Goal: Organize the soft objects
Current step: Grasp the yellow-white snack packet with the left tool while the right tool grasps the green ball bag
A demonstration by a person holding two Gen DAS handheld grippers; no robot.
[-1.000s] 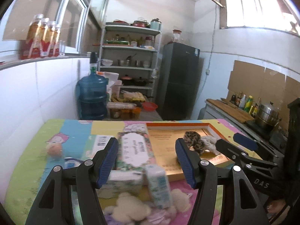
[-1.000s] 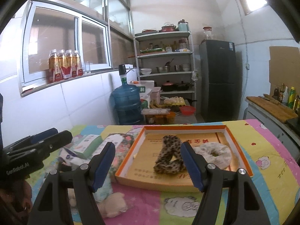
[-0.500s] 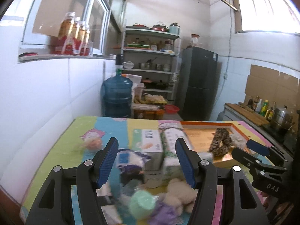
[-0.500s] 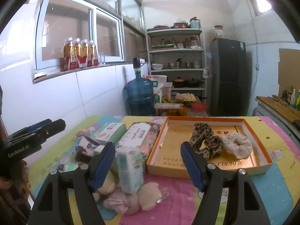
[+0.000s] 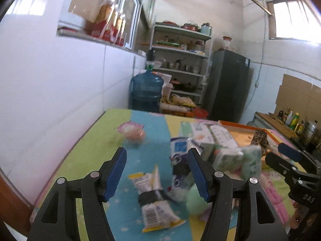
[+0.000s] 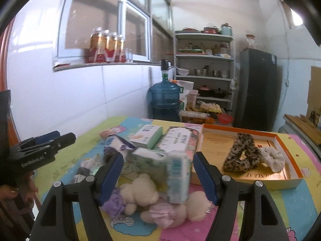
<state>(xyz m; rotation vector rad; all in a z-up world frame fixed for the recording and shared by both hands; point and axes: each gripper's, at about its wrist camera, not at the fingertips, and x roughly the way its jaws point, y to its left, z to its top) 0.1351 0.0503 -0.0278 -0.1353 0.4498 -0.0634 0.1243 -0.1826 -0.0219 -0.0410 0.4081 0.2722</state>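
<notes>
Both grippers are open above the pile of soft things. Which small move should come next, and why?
Probably lower the right gripper onto the cream plush bear and close. Its jaws stand open and empty; the bear lies loose just below them, and the orange tray already holds two scrunchies.

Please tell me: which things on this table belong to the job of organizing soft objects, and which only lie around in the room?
For the job:
- leopard scrunchie and white scrunchie, in the orange tray
- cream plush toy
- tissue packs
- both tongs, open and empty

Just lying about:
- water jug
- shelf of cookware
- bottles on the windowsill
- fridge
</notes>
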